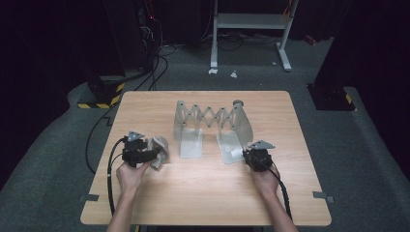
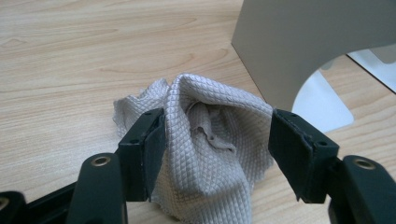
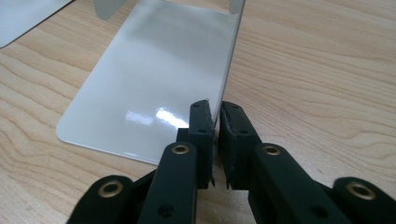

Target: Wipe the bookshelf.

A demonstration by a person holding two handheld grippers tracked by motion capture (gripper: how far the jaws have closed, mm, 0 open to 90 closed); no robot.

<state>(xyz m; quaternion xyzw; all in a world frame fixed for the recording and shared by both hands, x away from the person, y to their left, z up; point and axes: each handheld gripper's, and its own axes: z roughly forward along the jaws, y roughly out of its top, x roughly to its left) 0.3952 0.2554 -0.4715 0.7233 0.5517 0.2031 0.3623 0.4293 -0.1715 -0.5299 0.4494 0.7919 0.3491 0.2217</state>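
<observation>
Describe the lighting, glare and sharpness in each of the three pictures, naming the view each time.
High view: the table is lit while the room behind is nearly black, and the picture is soft. Left gripper view: the cloth is sharp under even light, its weave clear. Right gripper view: bright glare on the metal plate, with the near fingers slightly soft.

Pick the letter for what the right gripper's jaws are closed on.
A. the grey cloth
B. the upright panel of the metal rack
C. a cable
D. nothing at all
B: in the right gripper view the right gripper pinches the thin edge of the upright panel of the metal rack.
</observation>
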